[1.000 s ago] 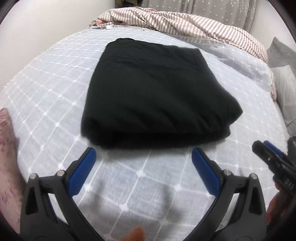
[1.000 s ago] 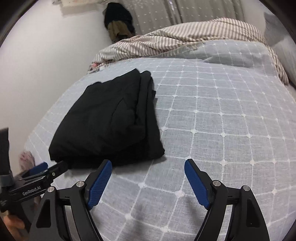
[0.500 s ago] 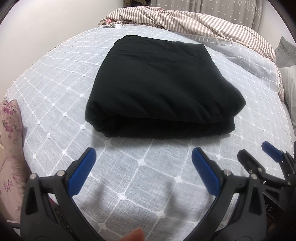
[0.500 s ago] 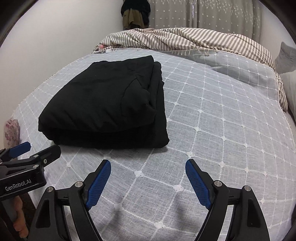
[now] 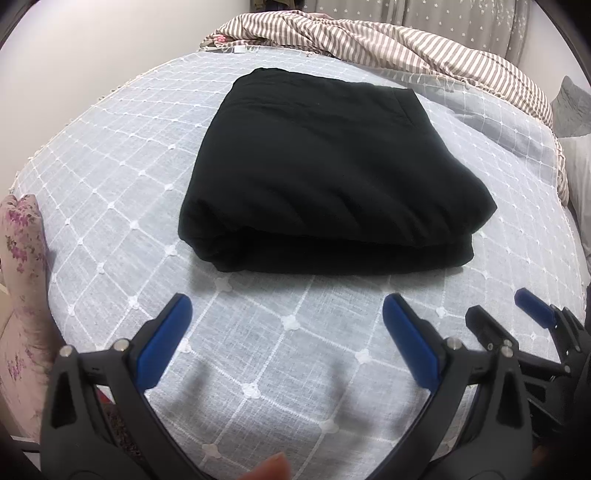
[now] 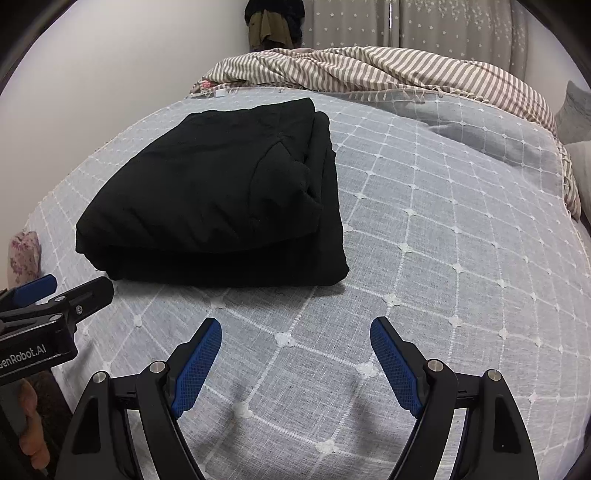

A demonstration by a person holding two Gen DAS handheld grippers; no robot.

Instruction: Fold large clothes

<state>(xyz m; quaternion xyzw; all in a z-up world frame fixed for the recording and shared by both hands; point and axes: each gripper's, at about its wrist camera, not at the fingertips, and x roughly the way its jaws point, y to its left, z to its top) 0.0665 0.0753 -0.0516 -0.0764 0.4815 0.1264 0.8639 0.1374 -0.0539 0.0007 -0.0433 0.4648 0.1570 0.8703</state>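
Note:
A black garment lies folded into a thick rectangle on the grey-blue checked bedspread; the right wrist view shows the same black garment left of centre. My left gripper hovers open over bare bedspread just short of the fold's near edge, nothing between its blue pads. My right gripper is also open and empty, near the garment's front right corner. Each gripper shows at the other view's edge: the right gripper and the left gripper.
A striped brown-and-white blanket is bunched along the far side of the bed. Grey pillows lie at the right. A floral cloth hangs at the bed's left edge. A wall and curtains stand behind.
Both grippers pulled back a little from the folded garment and stayed open. The right wrist view rolled level, so the garment now looks squarer to it.

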